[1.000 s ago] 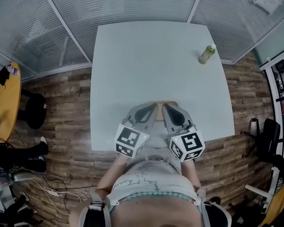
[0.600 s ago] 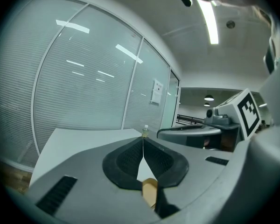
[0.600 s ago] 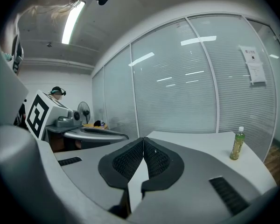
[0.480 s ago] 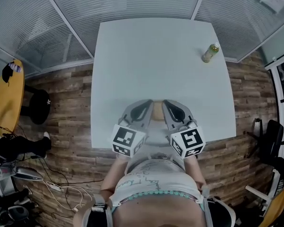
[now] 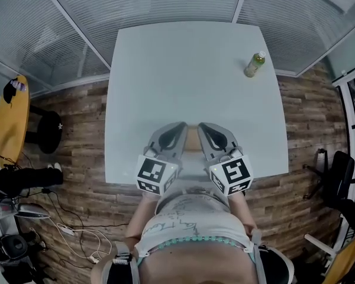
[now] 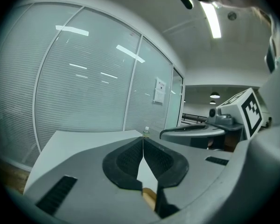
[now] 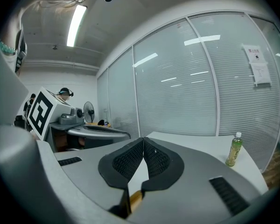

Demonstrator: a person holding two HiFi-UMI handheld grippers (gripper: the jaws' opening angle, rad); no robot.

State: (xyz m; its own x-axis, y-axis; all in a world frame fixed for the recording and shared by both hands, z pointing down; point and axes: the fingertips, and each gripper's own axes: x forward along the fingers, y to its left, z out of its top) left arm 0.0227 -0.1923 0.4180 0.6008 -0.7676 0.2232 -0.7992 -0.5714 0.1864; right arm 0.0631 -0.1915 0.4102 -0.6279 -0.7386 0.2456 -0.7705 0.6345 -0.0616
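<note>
The left gripper point(image 5: 181, 126) and right gripper point(image 5: 202, 126) hover side by side over the table's point(image 5: 165, 70) near edge, each with jaws pressed together on nothing. The green bottle point(image 5: 254, 64) stands upright well ahead, rightward of the right gripper.

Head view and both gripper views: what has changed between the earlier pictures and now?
Almost nothing. The right gripper shifted slightly, so a tan thing now shows below its jaws in the right gripper view. Nothing was taken hold of or let go. The left gripper and the right one stay shut and empty, side by side over the near edge of the table. The green bottle still stands far right.
</note>
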